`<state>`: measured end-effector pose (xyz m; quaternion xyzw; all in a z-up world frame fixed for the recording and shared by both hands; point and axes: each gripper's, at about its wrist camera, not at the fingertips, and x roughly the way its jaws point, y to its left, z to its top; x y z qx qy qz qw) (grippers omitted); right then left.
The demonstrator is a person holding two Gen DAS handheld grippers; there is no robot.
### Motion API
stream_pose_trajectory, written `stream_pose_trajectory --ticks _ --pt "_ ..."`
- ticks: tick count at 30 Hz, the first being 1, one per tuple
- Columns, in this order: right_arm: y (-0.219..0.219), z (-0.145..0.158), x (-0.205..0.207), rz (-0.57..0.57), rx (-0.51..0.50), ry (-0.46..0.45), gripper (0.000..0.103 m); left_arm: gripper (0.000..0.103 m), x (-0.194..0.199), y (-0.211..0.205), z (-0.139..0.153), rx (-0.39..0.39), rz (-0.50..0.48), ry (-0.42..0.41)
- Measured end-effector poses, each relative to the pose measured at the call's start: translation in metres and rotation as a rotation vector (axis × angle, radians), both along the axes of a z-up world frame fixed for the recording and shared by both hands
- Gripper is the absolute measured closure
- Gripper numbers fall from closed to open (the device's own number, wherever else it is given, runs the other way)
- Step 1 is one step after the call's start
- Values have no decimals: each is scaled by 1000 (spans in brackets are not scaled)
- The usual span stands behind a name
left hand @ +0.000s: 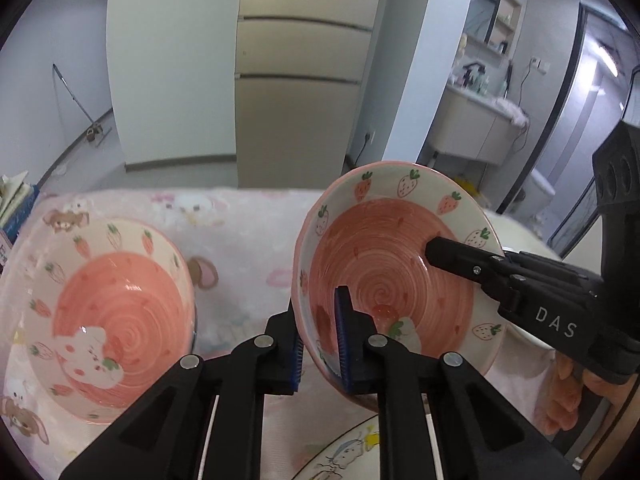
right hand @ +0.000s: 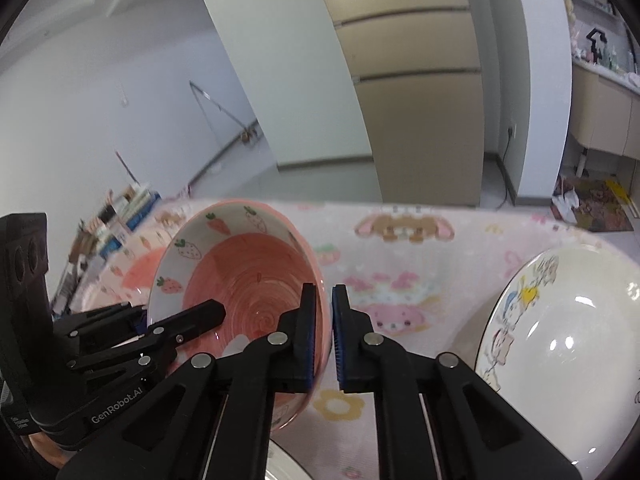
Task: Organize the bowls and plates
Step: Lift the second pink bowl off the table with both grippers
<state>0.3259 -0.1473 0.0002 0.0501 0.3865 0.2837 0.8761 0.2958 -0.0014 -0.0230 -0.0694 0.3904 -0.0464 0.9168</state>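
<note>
Strawberry bowl (left hand: 392,276) raised, tilted, off pink cloth (left hand: 248,232). Left gripper (left hand: 320,344) clenched on near-left rim, right gripper (right hand: 322,336) clenched on opposite rim. Second strawberry bowl (left hand: 108,320) lying left, nearer left hand; likely nesting target.

Held strawberry bowl (left hand: 396,264) and second bowl (left hand: 116,320): glazed ceramic, glossy with highlights. White plate (right hand: 568,344): same glossy glaze. Cloth (left hand: 248,232) on the counter is soft, matt, fuzzy; left gripper (left hand: 320,344) is matt black plastic with ribbed blue pads (left hand: 343,336) and shiny metal pins.
</note>
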Motion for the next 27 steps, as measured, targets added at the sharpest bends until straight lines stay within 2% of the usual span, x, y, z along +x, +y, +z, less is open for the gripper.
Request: stream_pose_trajectory --ticks 11,18,23,27 --pt "8 71 -39 -2 63 -237 96 89 -44 15 81 -5 -3 -191" --pt "24 113 -70 14 89 -353 96 90 -82 21 132 56 23 -305" --pt "43 138 -84 45 92 -411 96 90 -103 36 157 74 66 -355" --pt "66 149 -86 78 98 -431 96 90 -111 58 166 63 109 -369"
